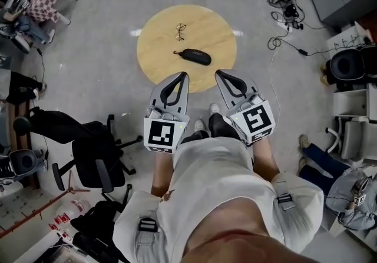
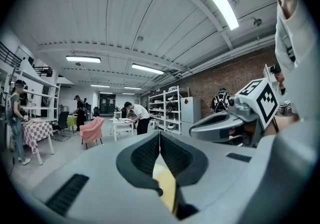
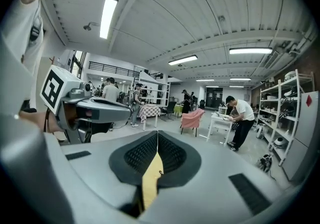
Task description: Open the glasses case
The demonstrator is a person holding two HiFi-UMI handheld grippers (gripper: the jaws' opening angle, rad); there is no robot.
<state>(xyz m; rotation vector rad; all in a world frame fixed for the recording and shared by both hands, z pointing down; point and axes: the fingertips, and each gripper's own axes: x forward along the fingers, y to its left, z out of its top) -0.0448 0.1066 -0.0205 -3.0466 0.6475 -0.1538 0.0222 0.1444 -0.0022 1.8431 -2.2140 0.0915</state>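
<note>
A black glasses case (image 1: pixel 195 56) lies shut on the round wooden table (image 1: pixel 159 38). A pair of glasses (image 1: pixel 180 32) rests just beyond it. My left gripper (image 1: pixel 185 73) hangs at the table's near edge, shut and empty, well short of the case. My right gripper (image 1: pixel 217 72) is beside it, also shut with nothing held. In the left gripper view the jaws (image 2: pixel 159 135) meet at the tip, with a sliver of table showing below. The right gripper view shows its tips (image 3: pixel 157 134) pressed together the same way. The case is hidden in both gripper views.
A black office chair (image 1: pixel 97 156) stands on the floor to my left. Cables and a power strip (image 1: pixel 284 12) lie at the far right. In the gripper views people stand at tables (image 3: pixel 239 120) and shelving (image 2: pixel 170 110) farther off, with a pink armchair (image 2: pixel 91 130) between.
</note>
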